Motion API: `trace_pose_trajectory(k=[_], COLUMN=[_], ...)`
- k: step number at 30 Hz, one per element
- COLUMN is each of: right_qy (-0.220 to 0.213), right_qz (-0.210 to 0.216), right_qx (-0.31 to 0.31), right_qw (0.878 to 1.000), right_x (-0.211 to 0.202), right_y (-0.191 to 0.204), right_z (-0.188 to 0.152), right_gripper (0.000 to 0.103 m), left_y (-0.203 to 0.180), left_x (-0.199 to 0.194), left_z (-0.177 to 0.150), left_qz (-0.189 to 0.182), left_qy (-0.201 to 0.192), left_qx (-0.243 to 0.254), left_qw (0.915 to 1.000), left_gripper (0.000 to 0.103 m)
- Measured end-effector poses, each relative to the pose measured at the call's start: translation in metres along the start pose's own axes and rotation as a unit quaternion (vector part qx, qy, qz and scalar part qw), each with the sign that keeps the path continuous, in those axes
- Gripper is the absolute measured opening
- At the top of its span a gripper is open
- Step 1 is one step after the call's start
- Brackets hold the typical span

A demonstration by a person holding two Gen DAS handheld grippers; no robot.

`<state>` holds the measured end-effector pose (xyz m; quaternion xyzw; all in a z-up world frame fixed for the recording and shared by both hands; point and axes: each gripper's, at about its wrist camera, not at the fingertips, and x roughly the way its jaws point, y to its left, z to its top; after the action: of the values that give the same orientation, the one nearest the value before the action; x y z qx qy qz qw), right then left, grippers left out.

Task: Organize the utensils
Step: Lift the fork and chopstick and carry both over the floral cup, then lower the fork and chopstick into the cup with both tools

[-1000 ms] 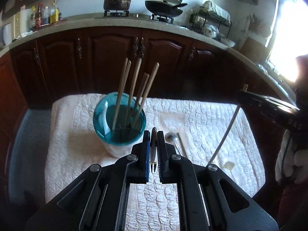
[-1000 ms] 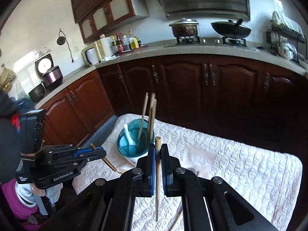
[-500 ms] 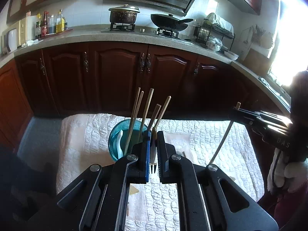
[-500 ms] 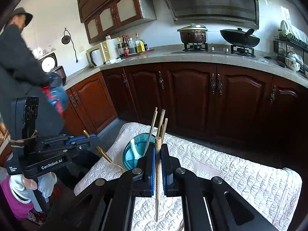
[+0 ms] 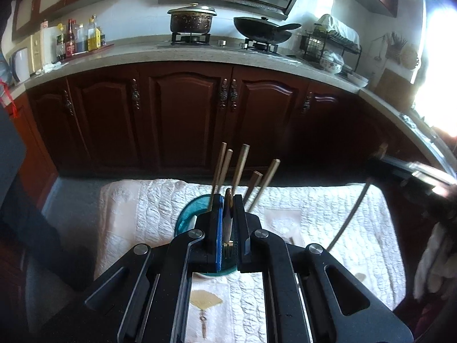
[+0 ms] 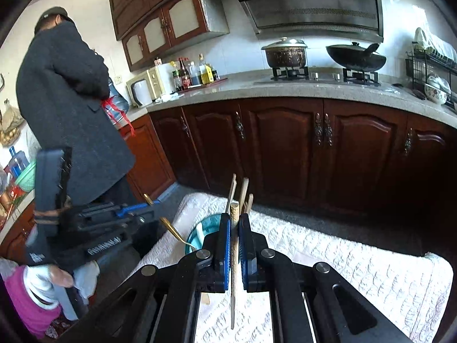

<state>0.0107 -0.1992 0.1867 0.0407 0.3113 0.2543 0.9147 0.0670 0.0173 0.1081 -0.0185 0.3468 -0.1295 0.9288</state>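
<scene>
A teal cup (image 5: 185, 217) with several wooden chopsticks (image 5: 241, 165) stands on the white quilted table cloth (image 5: 148, 214), partly hidden behind my left gripper (image 5: 227, 200). That gripper is shut on a gold fork (image 5: 227, 220), tines toward the camera. At the right edge my right gripper (image 5: 382, 158) holds a long chopstick (image 5: 350, 214) slanting down. In the right wrist view my right gripper (image 6: 234, 218) is shut on that chopstick (image 6: 233, 285), just in front of the cup (image 6: 197, 233). My left gripper (image 6: 148, 207) hangs left of the cup with the fork (image 6: 174, 230).
A person in a dark coat (image 6: 71, 108) stands at the counter on the left. Dark wooden cabinets (image 5: 185, 120) run behind the table, with a pot (image 5: 191, 20) and a wok (image 5: 262, 31) on the stove. The cloth's far edge (image 6: 342, 228) faces the cabinets.
Both grippers have risen and drawn back, so the cup sits lower and is partly hidden behind the fingers. A person in a dark coat has come into the right wrist view.
</scene>
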Motion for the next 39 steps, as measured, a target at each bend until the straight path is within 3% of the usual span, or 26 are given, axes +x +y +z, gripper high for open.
trace_pose_trajectory(k=[17, 28, 39], right_qy=[-0.044, -0.018, 0.033], right_qz=[0.024, 0.003, 0.017], right_qx=[0.030, 0.057, 0.104], right_qw=[0.998, 0.998, 0.994], right_x=[0.042, 0.091, 0.116], right_y=[0.011, 0.001, -0.020], right_z=[0.049, 0.021, -0.020], right_gripper=[0.005, 0.005, 0.005], left_y=[0.014, 0.007, -0.001], left_x=[0.062, 0.091, 0.115], left_z=[0.003, -0.010, -0.023], left_qz=[0.063, 0.072, 0.077], left_qy=[0.030, 0.056, 0.084], left_qx=[0.014, 0.035, 0.054], left_qw=[0.9974, 0.9952, 0.9920], left_gripper=[0.005, 0.005, 0.005])
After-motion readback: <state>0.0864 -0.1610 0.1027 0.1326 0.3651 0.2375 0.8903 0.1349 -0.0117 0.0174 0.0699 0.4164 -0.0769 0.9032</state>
